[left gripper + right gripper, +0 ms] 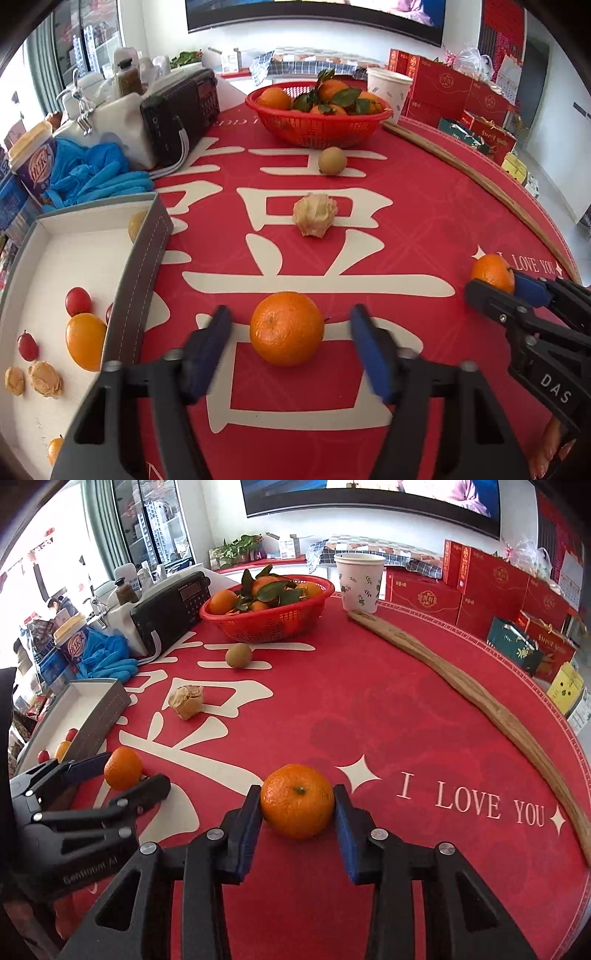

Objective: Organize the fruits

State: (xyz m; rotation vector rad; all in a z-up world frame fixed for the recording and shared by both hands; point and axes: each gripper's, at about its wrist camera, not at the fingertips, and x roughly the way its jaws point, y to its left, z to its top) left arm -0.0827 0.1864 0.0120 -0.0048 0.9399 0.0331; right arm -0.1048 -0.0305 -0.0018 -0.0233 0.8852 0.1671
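Note:
My left gripper [290, 343] is open, its fingers on either side of an orange [287, 328] lying on the red tablecloth, with gaps on both sides. My right gripper [298, 812] is shut on a second orange [297, 800], both pads touching it; the orange rests on the cloth. The right gripper also shows in the left wrist view [495, 291], and the left gripper in the right wrist view [122, 775]. A grey-walled white box [144, 254] at left holds oranges, small red fruits and husked fruits. A husked fruit [315, 219] and a brown round fruit [332, 160] lie on the cloth.
A red basket [317, 125] of leafy oranges stands at the back, with a paper cup [388, 92] beside it. A black radio [181, 110], blue gloves [99, 173] and a cup sit at back left. A long wooden stick [480, 701] lies along the right edge of the table.

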